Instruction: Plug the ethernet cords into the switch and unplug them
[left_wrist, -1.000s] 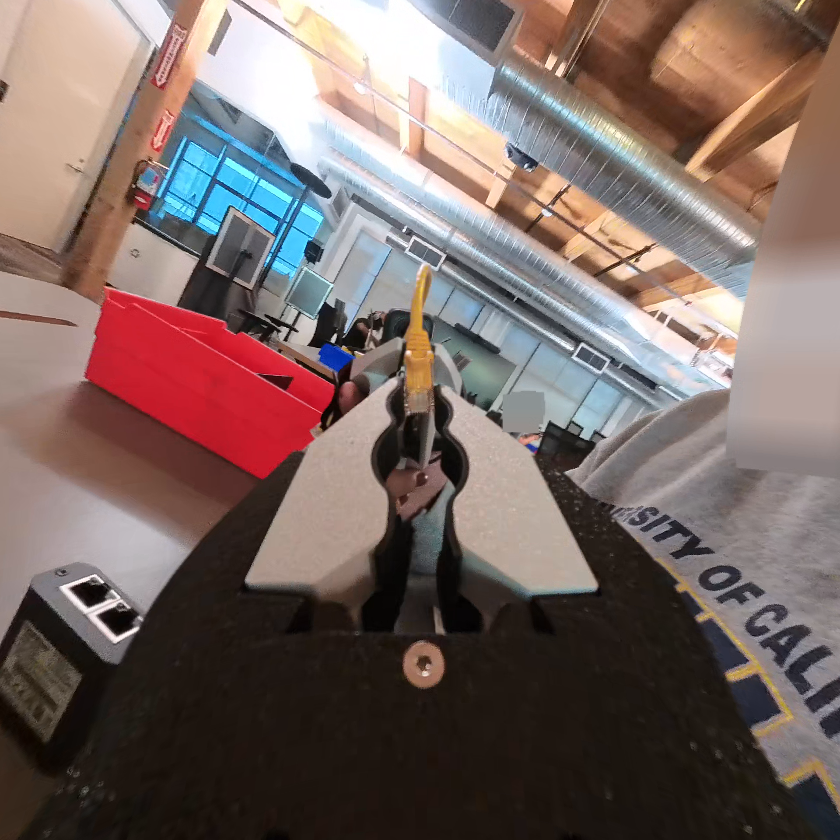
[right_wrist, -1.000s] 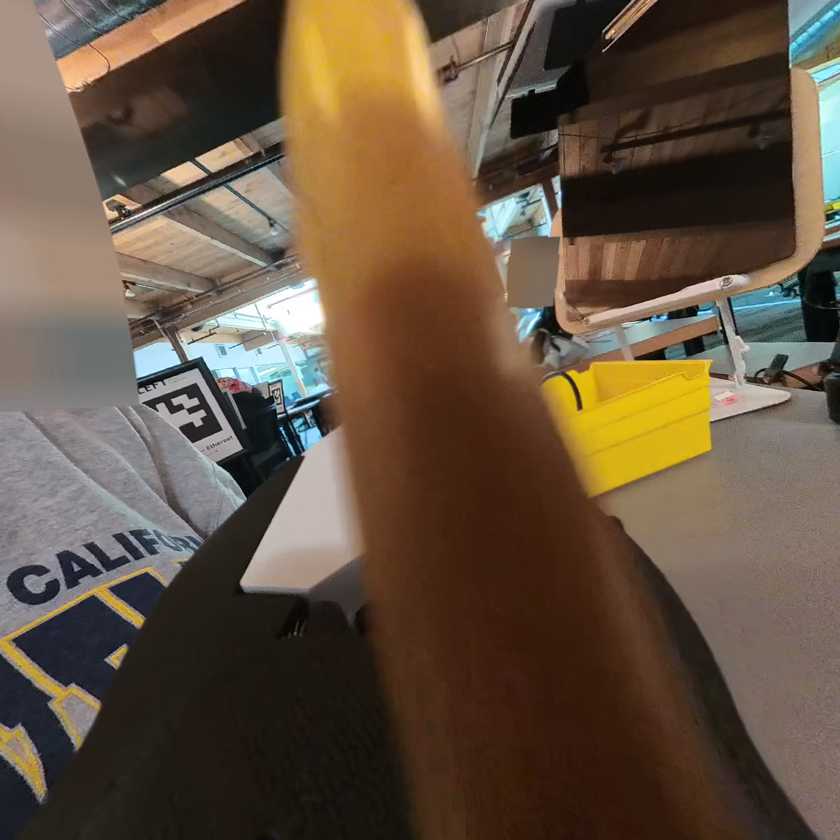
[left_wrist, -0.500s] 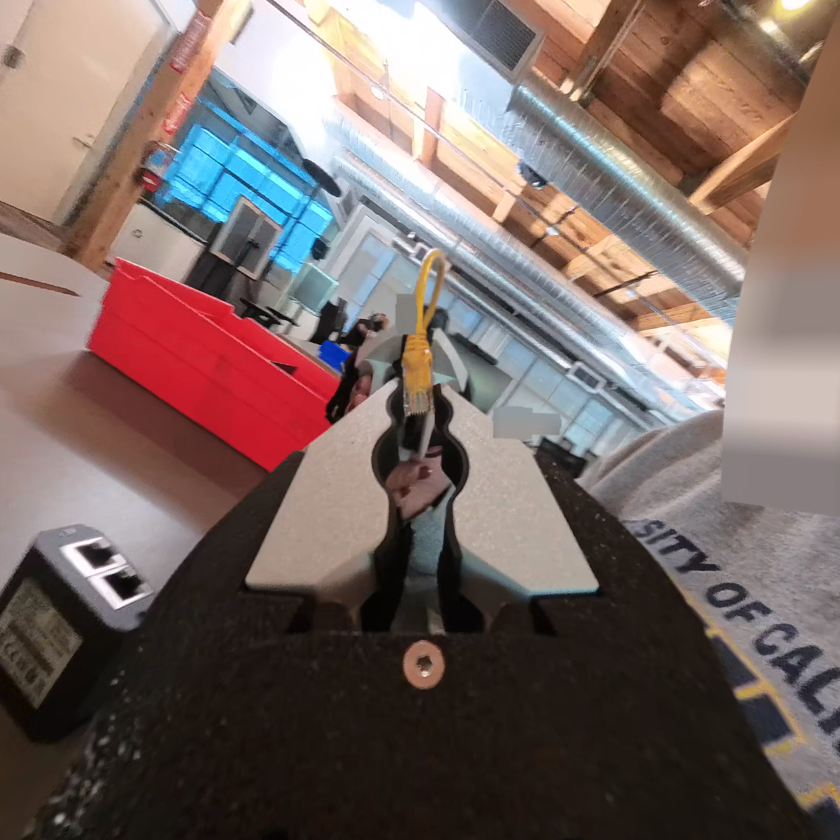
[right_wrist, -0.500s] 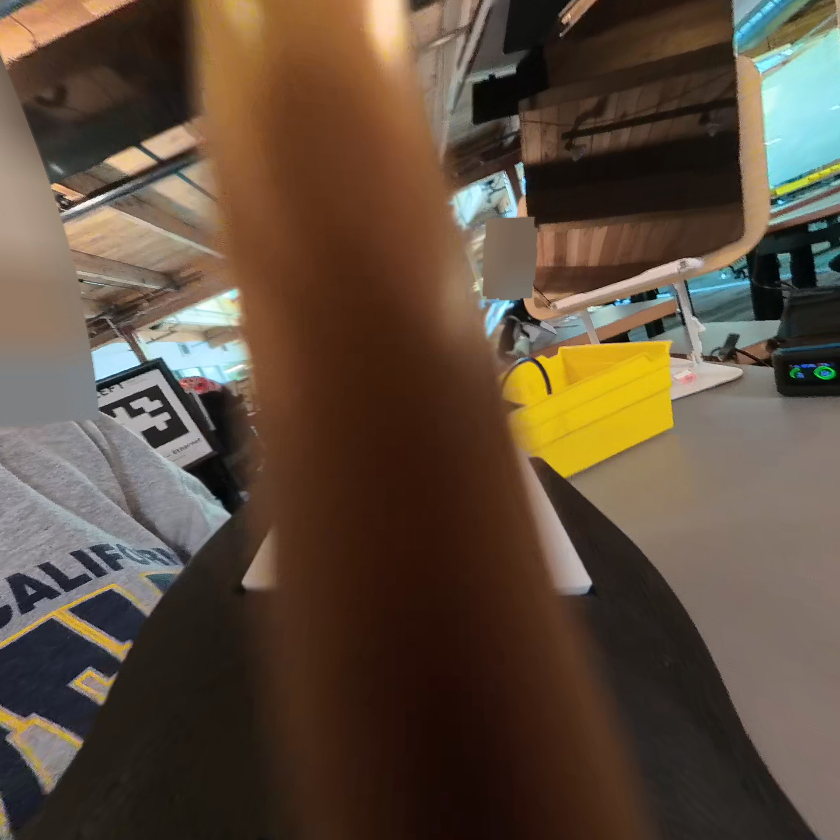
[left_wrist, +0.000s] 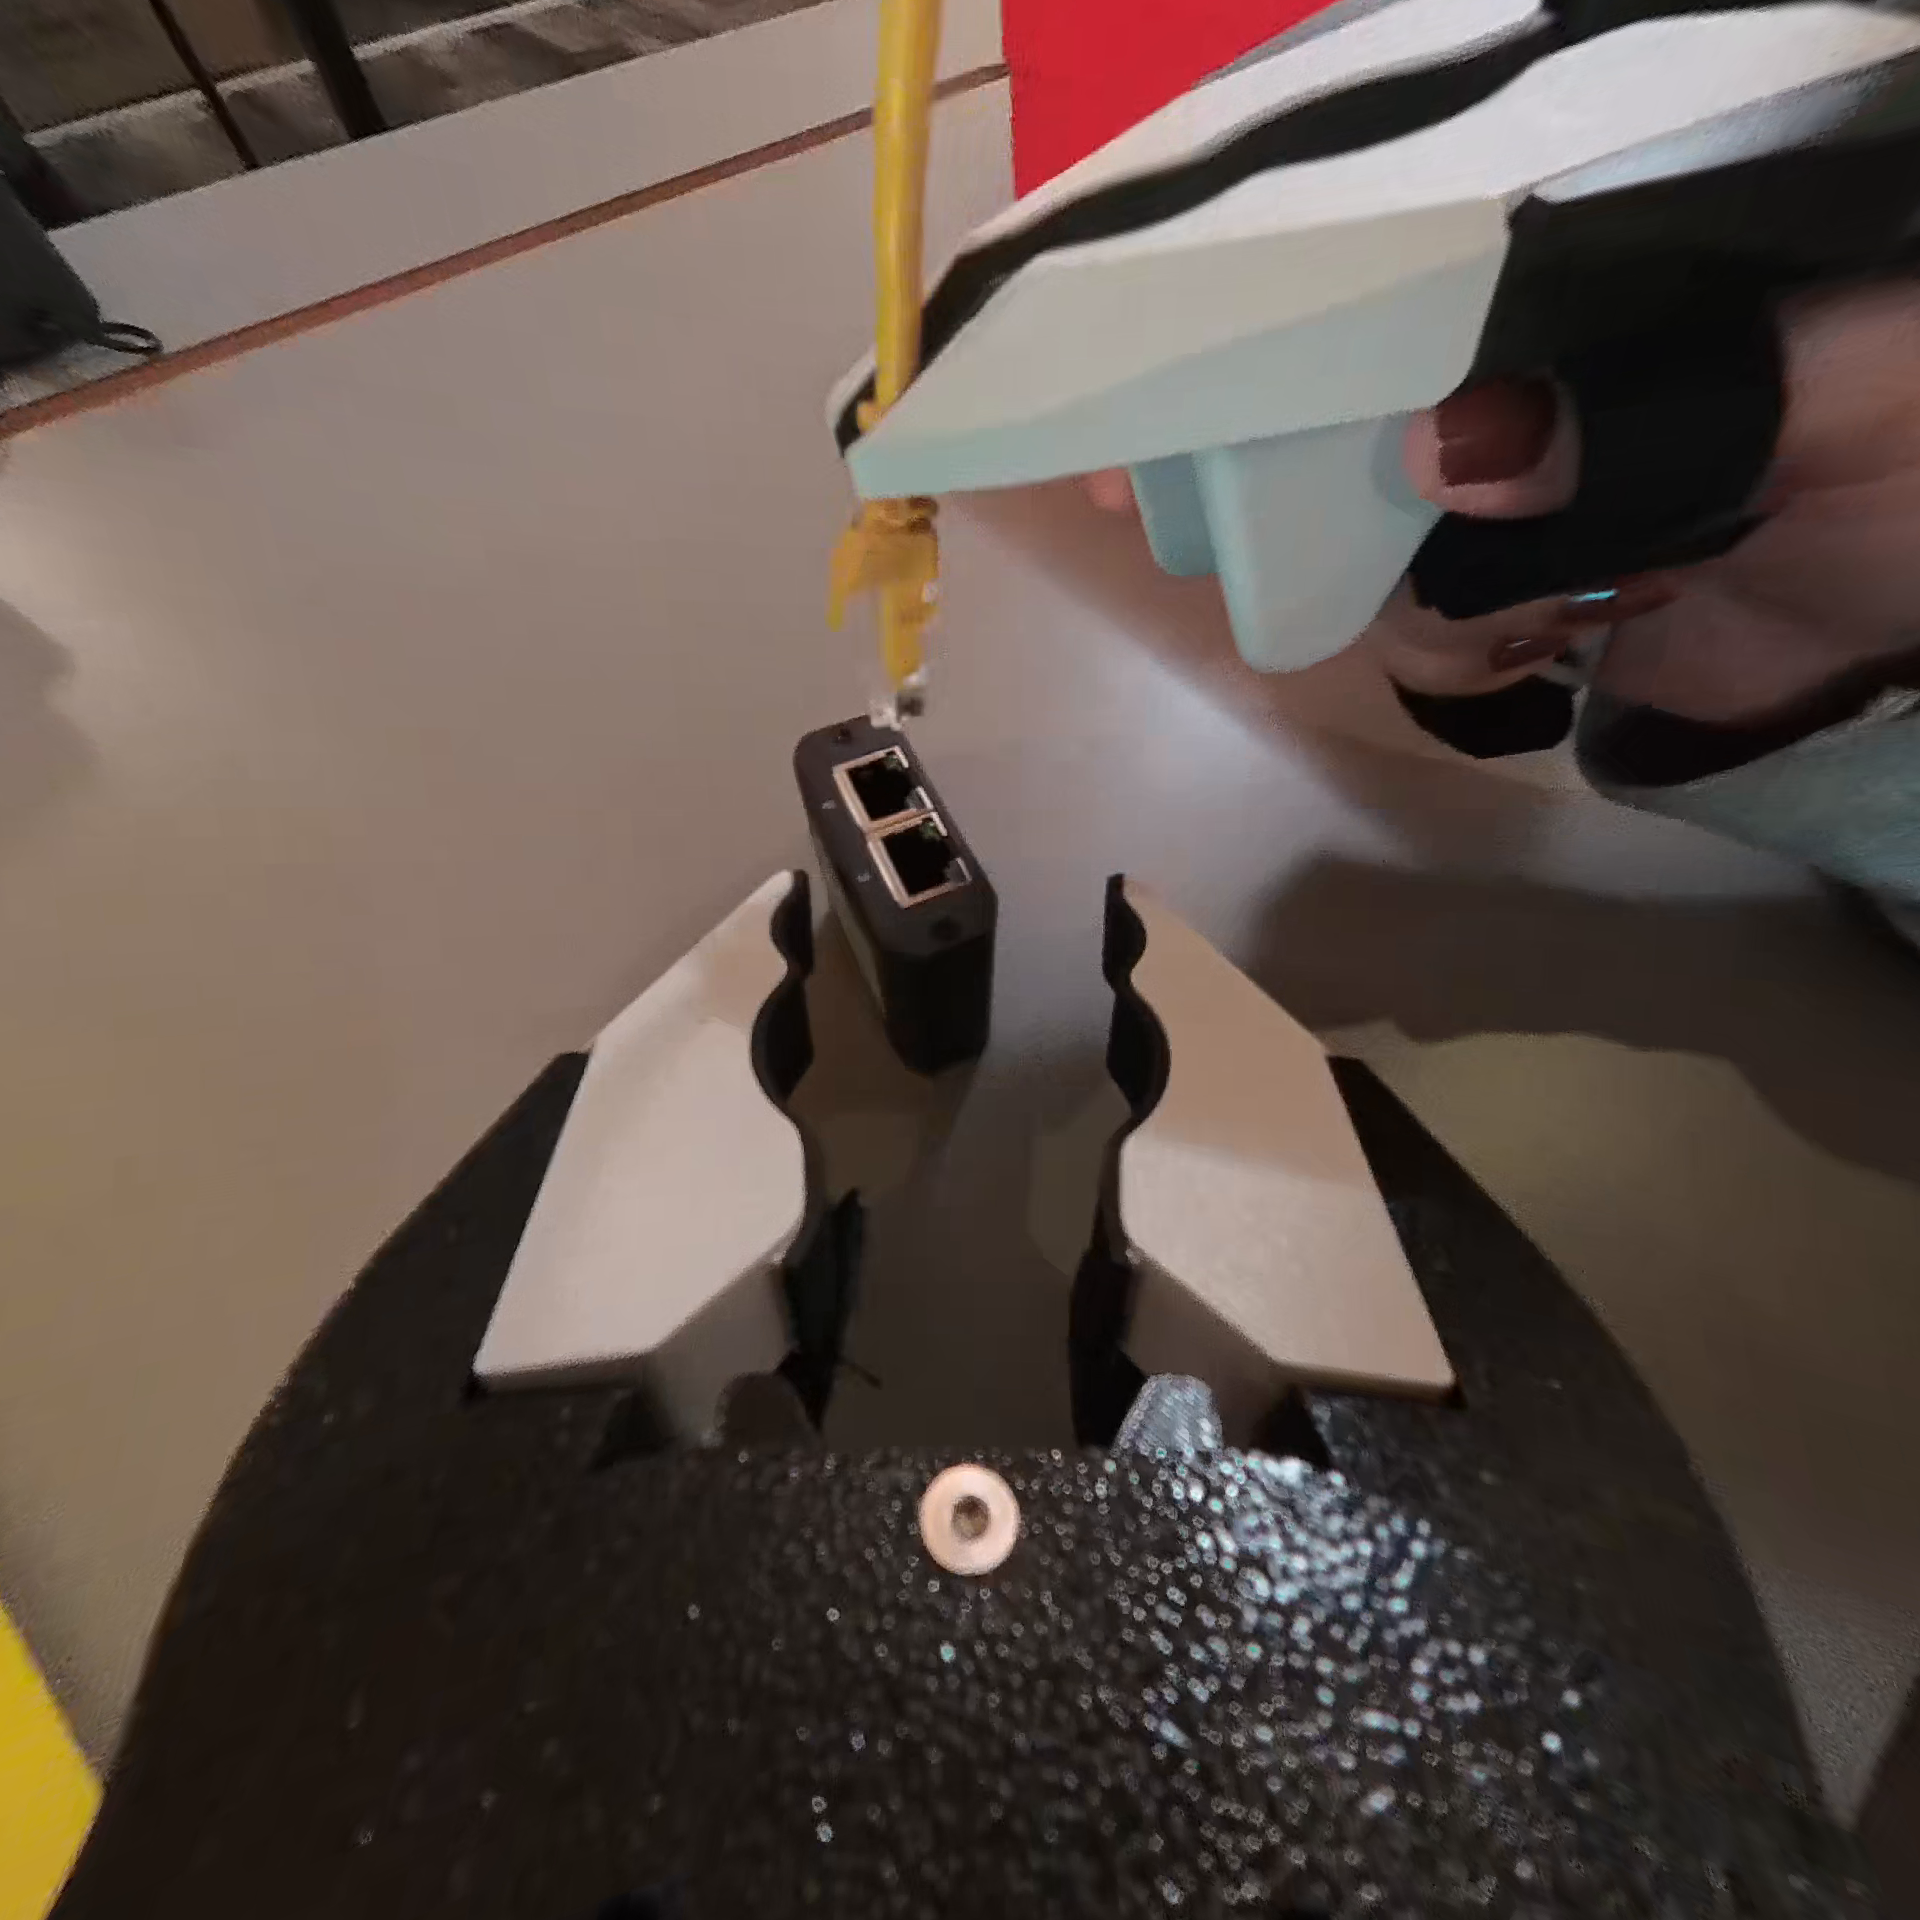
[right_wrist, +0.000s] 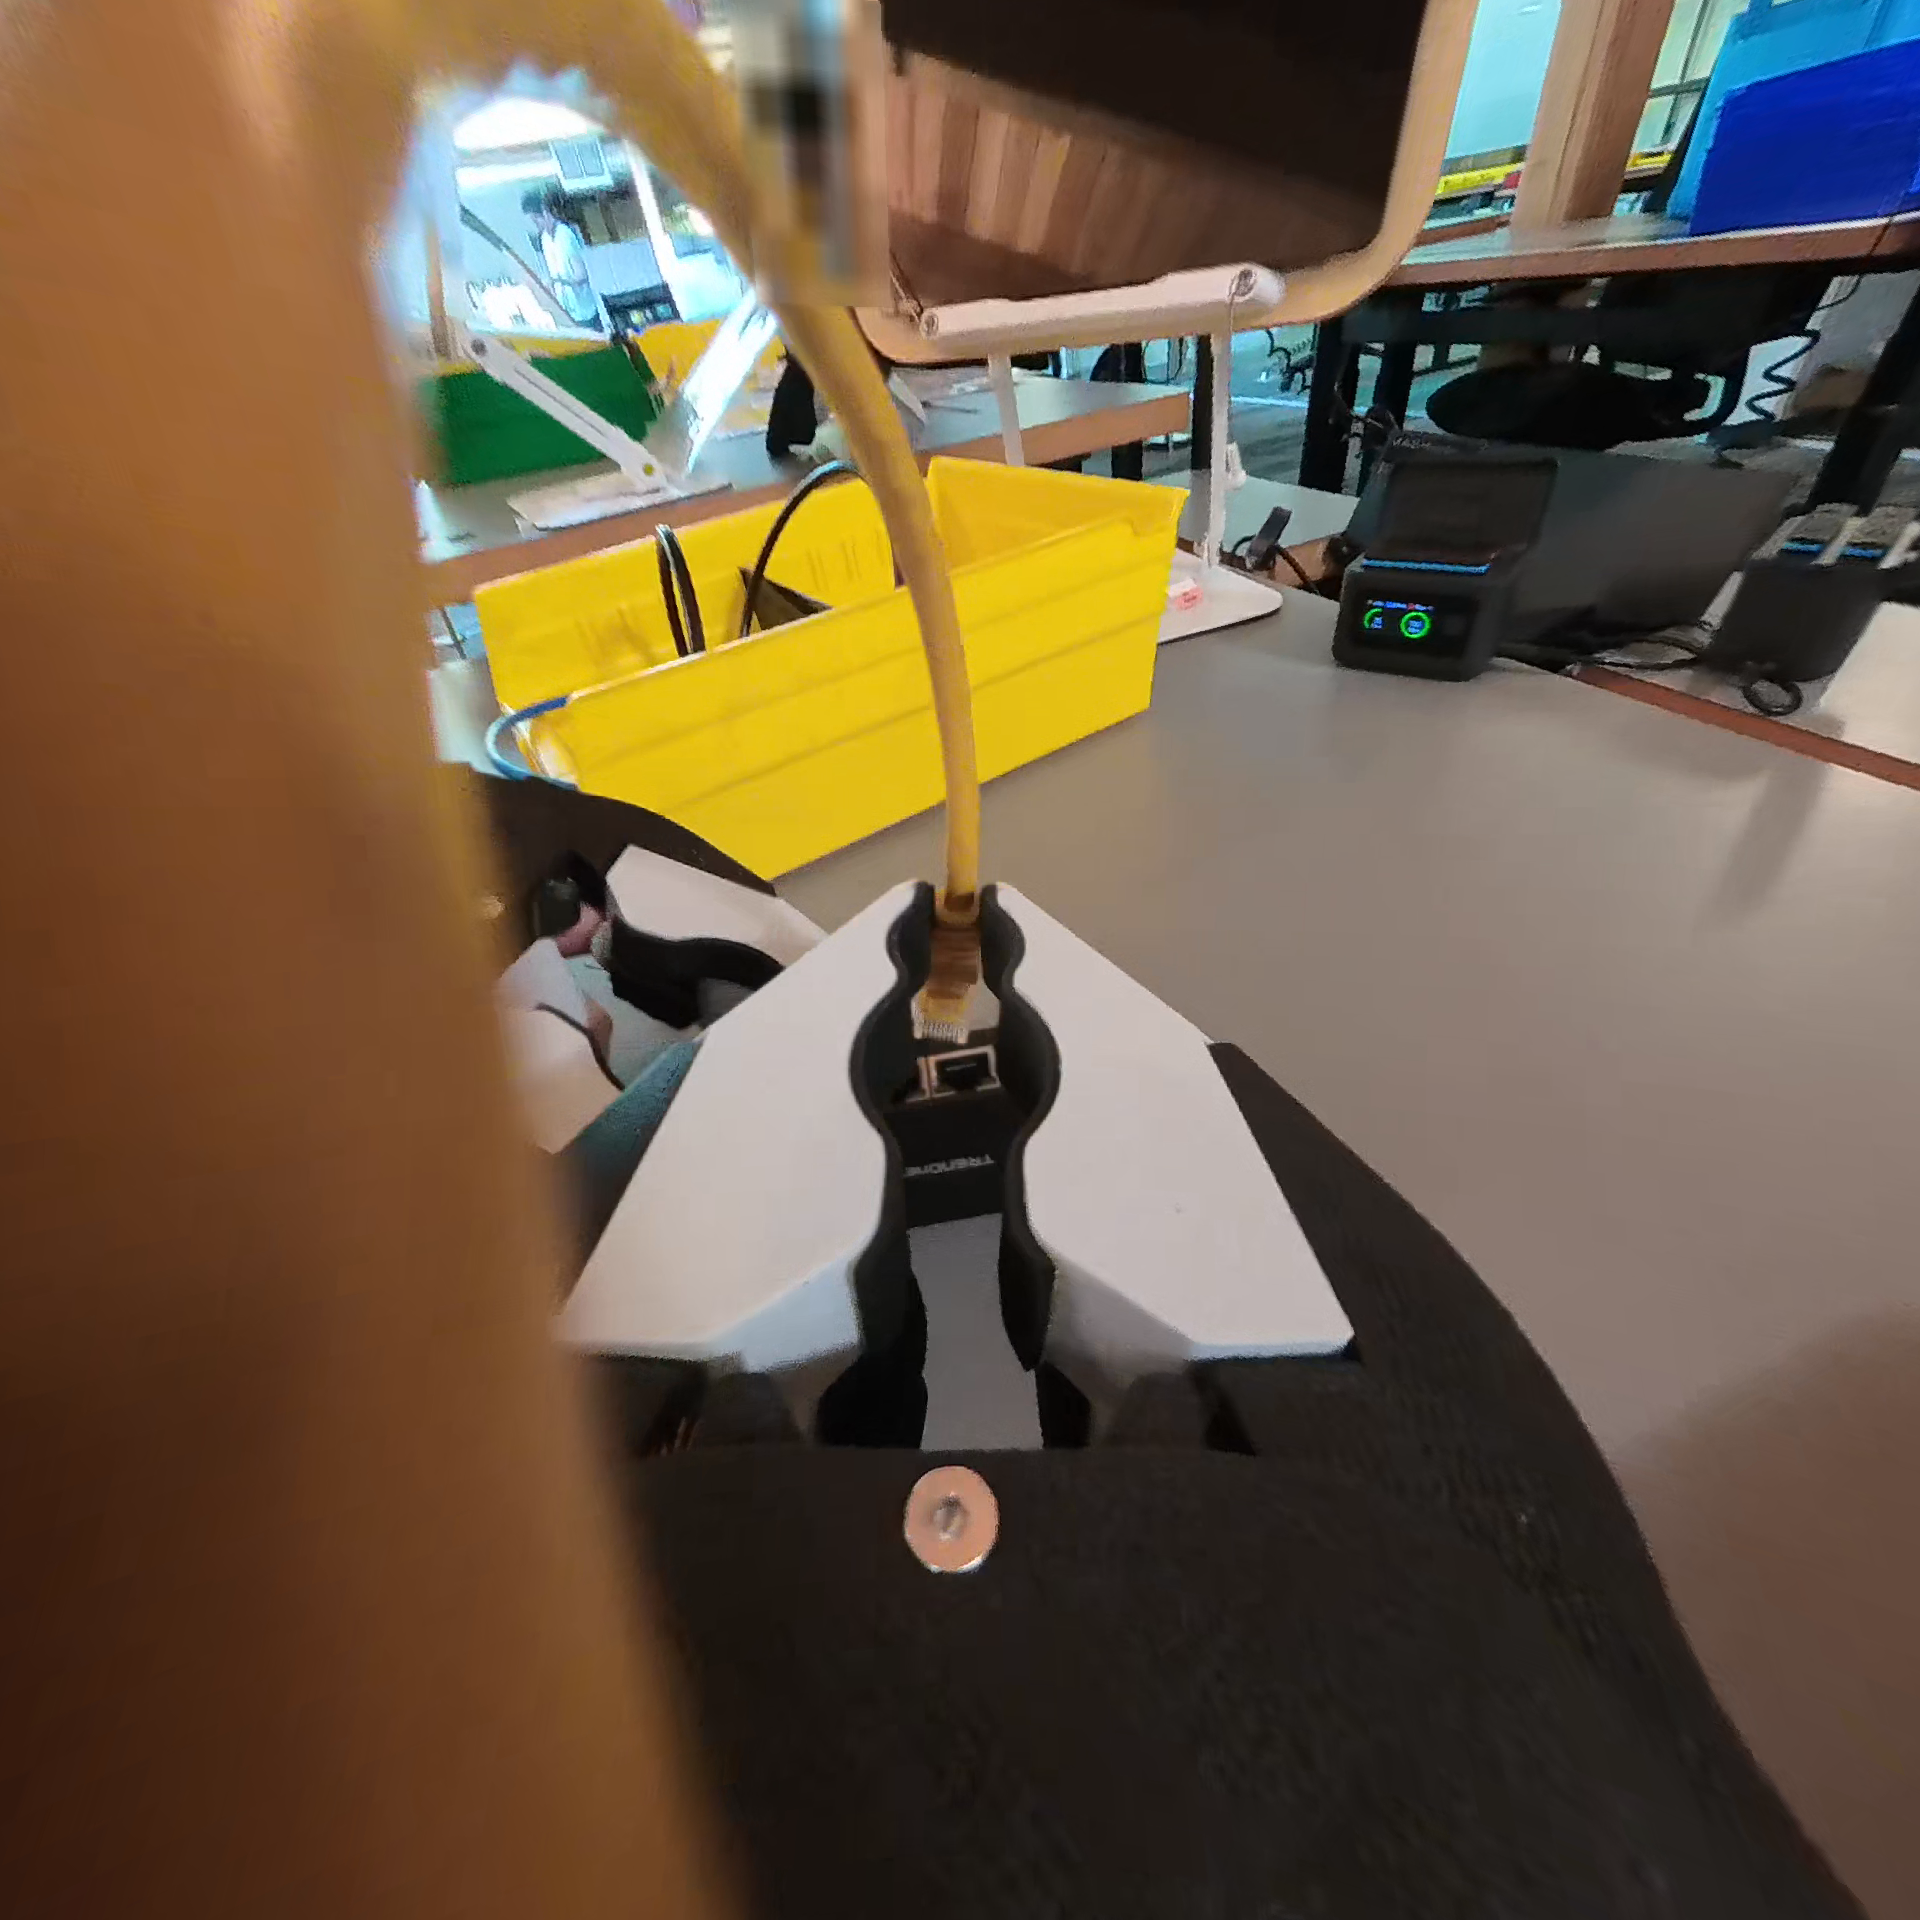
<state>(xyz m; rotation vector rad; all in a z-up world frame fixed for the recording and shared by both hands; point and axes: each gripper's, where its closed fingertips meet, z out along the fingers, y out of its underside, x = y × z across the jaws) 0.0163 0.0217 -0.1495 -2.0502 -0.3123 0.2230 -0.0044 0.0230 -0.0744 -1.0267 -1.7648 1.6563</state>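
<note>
A small black switch (left_wrist: 899, 914) with two empty ports stands on the grey table (left_wrist: 416, 623). My left gripper (left_wrist: 954, 896) is open and empty, and the switch sits between its fingertips, nearer the left one. My right gripper (left_wrist: 868, 416) comes in from the upper right, shut on a yellow ethernet cord (left_wrist: 896, 208). The cord's plug (left_wrist: 888, 582) hangs just above the switch's far port, not inserted. In the right wrist view, my right gripper (right_wrist: 954, 899) pinches the plug (right_wrist: 948, 987) over the switch (right_wrist: 951, 1153). A blurred loop of the cord fills that view's left side.
A yellow bin (right_wrist: 831, 665) with cables stands behind the switch, and a red bin (left_wrist: 1122, 83) stands at the far edge. A black device with green lights (right_wrist: 1413, 613) and a white lamp stand (right_wrist: 1210, 468) are at the back right. A hand (left_wrist: 1558, 582) holds the right gripper. One gripper's finger ends stand about 7 centimetres off the other's.
My left gripper was raised and shut on the yellow plug. It has let go, opened and swung down around the switch. My right gripper has brought the plug down over the ports.
</note>
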